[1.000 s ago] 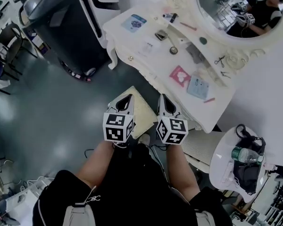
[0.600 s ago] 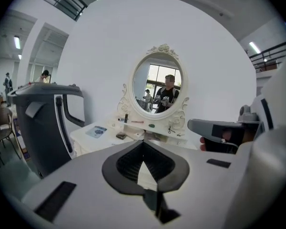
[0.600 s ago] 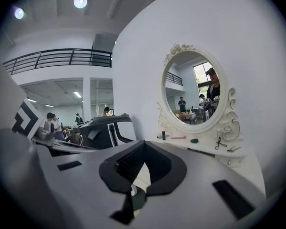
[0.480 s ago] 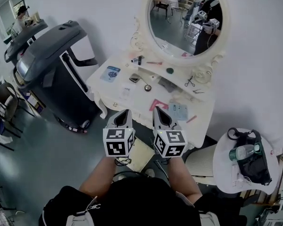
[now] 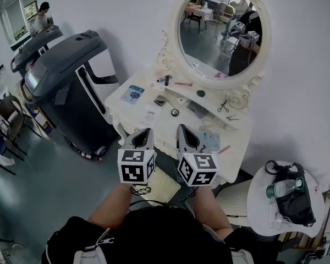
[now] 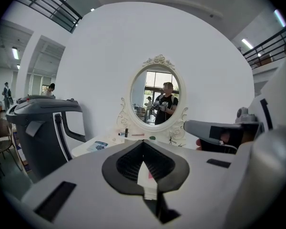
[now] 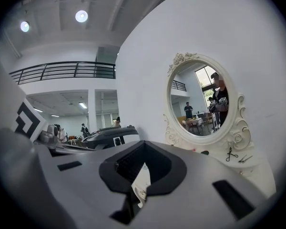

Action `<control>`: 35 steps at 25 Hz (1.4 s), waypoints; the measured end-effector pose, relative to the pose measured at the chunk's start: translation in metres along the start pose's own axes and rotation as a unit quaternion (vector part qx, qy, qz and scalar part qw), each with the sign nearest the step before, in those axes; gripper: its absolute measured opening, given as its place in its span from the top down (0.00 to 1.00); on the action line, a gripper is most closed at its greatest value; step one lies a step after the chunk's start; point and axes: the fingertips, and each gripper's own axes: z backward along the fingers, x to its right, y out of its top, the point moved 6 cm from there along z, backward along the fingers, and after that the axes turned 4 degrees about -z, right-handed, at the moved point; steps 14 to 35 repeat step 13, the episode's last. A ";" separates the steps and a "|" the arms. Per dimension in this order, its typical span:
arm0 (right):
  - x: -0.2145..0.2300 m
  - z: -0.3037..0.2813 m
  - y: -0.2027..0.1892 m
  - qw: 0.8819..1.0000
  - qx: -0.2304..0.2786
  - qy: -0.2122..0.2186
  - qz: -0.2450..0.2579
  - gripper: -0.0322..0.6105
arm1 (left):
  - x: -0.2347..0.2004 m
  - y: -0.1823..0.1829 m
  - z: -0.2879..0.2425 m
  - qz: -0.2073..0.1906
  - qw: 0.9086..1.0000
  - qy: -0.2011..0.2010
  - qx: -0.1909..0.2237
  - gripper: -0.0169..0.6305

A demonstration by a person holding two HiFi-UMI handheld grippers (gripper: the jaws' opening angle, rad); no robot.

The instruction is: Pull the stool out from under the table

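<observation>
The left gripper (image 5: pixel 147 132) and right gripper (image 5: pixel 182 130), jaws closed and empty, hover over the stool (image 5: pixel 164 182) at the table's (image 5: pixel 129 108) near edge.

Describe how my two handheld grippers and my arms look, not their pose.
The left gripper and right gripper match: a pale grey moulded claw tapering to a point, a black teardrop-shaped recess on top, and a white cube with black square markers at the rear. A thin dark cable loops under the left cube. The person wears a black top; forearms are bare.
</observation>
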 end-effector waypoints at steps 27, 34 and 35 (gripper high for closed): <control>0.005 -0.003 -0.004 1.000 -0.014 0.003 0.000 0.94 | 0.001 -0.003 -0.004 0.013 1.000 -0.005 -0.003 0.97; 0.005 -0.003 -0.004 1.000 -0.014 0.003 0.000 0.94 | 0.001 -0.003 -0.004 0.013 1.000 -0.005 -0.003 0.97; 0.005 -0.003 -0.004 1.000 -0.014 0.003 0.000 0.94 | 0.001 -0.003 -0.004 0.013 1.000 -0.005 -0.003 0.97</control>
